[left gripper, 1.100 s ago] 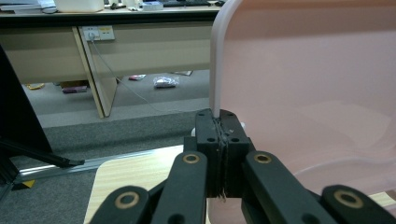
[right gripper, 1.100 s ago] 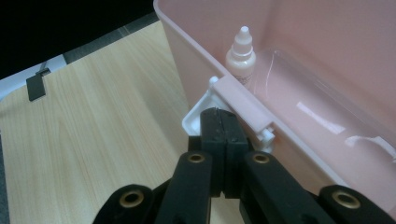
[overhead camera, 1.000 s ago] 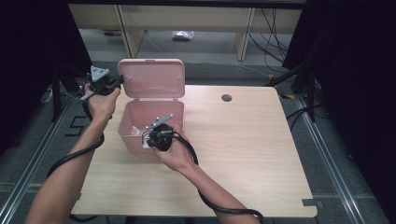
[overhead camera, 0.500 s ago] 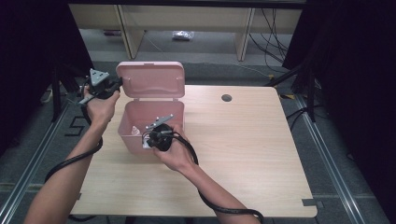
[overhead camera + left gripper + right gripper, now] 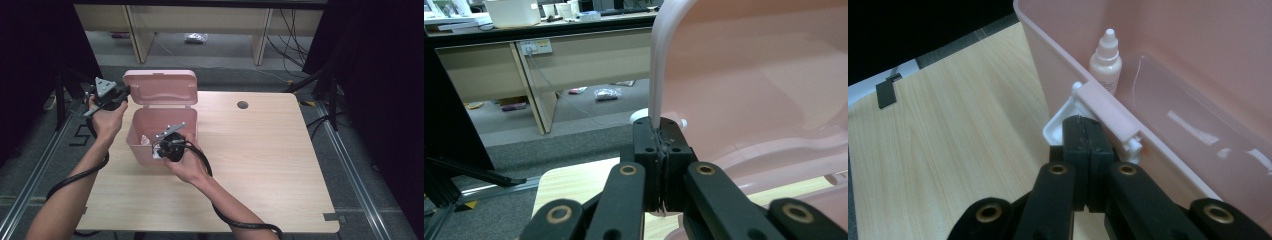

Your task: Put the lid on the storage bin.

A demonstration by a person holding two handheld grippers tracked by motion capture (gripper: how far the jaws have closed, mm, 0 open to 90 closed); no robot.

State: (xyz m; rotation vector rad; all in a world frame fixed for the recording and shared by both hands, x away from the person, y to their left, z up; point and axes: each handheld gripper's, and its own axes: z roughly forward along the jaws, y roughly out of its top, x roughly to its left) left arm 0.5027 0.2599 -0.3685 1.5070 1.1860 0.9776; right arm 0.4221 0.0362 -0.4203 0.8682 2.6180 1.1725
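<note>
Two sets of fingers are closed, each on a part of the pink box. The left gripper (image 5: 659, 131) has its fingers pinched tight on the thin edge of the lid (image 5: 764, 85); in the high view the left gripper (image 5: 121, 94) sits at the lid's (image 5: 161, 87) left edge, and the lid stands upright, fully raised. The right gripper (image 5: 1083, 129) is clamped on the white latch tab (image 5: 1063, 117) at the rim of the box (image 5: 1168, 60); in the high view the right gripper (image 5: 161, 148) is at the near wall of the box (image 5: 145, 127), at its left end. Compared with a second ago, little has changed: the left hand has edged slightly outward with the lid, the lid remains at about the same upright angle, and the right hand has not shifted. Neither grip has loosened. Judgement: the opening stroke appears finished, with the lid at or near its limit, and the right gripper serving as an anchor to keep the box from sliding on the desk (image 5: 280, 170). Inside, a small dropper bottle (image 5: 1106, 59) stands upright against the near wall, just beside the latch; it is also visible as a pale shape in the high view (image 5: 144, 140). The interior is now accessible, so the likely next need is for one gripper to let go. Risk noted: releasing the lid could let it fall shut if the hinge does not hold it.
</note>
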